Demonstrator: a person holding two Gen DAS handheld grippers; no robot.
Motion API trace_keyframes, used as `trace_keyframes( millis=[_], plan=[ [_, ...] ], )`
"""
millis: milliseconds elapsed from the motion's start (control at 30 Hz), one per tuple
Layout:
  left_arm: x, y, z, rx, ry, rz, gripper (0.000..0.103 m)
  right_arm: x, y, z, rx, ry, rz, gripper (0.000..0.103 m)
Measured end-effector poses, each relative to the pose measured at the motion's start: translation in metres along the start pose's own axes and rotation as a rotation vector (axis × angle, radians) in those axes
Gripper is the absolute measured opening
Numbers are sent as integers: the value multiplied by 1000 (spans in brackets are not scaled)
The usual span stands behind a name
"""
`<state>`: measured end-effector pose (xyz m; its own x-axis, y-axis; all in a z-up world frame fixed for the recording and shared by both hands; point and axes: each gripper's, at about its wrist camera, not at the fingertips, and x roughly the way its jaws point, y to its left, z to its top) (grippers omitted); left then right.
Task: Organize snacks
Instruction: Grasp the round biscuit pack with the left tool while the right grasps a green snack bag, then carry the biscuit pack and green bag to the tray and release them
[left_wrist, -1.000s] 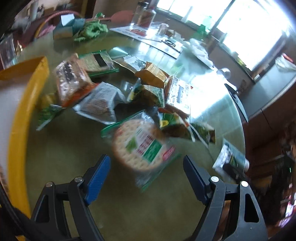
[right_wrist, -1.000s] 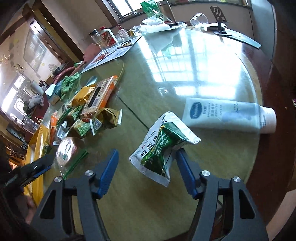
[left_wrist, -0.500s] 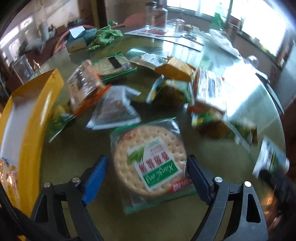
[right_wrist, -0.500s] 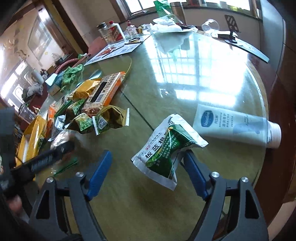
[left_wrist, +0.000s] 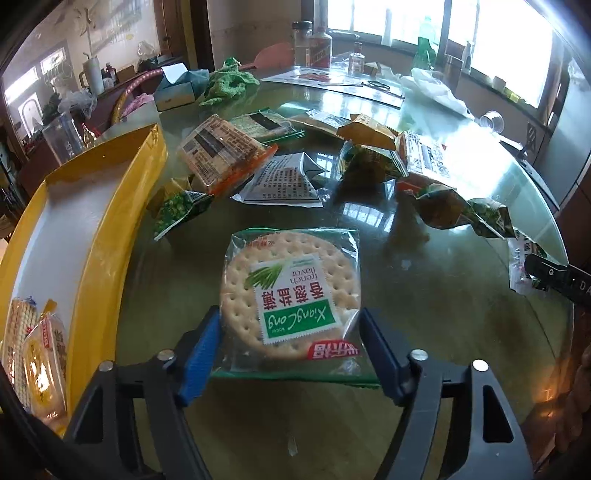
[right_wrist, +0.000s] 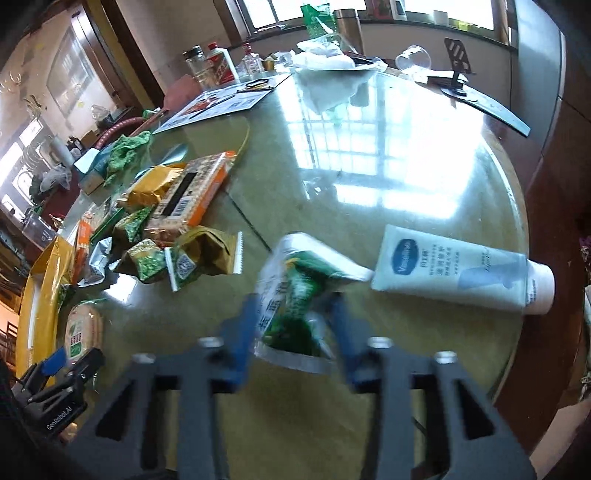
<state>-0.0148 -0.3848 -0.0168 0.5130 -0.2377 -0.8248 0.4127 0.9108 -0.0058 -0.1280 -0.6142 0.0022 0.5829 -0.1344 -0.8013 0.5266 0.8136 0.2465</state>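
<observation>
A round cracker packet (left_wrist: 291, 291) with a green label lies flat on the glass table, also visible in the right wrist view (right_wrist: 83, 328). My left gripper (left_wrist: 290, 321) straddles its near half; its jaws are closing and the blue pads stand right at the wrapper's edges without denting it. My right gripper (right_wrist: 293, 306) is closing on a green and white pouch (right_wrist: 295, 273), which is crumpled and pinched between the blurred pads. A yellow box (left_wrist: 110, 229) at the left holds a few wrapped snacks (left_wrist: 40, 350).
A pile of several snack packets (left_wrist: 221, 151) lies beyond the cracker packet. A pale blue lotion tube (right_wrist: 461, 273) lies just right of the pouch, near the table's dark rim (right_wrist: 532, 206). A tissue box, bottles and papers stand at the far side.
My left gripper slid forward until the cracker packet lay between its fingers, then narrowed. My right jaws closed from wide open onto the green pouch, crumpling it.
</observation>
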Motion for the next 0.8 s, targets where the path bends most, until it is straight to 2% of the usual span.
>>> trace_keyframes(
  millis=[133,400,567,633,800],
  plan=[
    [-8,1,-11,13,-10,-31,71,-8,-11,-7,24,-5,52,22],
    [-33,18,-25,-86,-36,-197,71,-38,5,-33,-13,-46,151,13],
    [-81,39,-30,-140,-112,-296,70,-77,39,-44,-74,-116,239,12],
    [-100,51,-30,-157,-151,-322,71,-90,58,-45,-102,-130,316,11],
    [-136,103,-25,-245,-224,-313,71,-95,119,-46,-199,-98,466,8]
  ],
)
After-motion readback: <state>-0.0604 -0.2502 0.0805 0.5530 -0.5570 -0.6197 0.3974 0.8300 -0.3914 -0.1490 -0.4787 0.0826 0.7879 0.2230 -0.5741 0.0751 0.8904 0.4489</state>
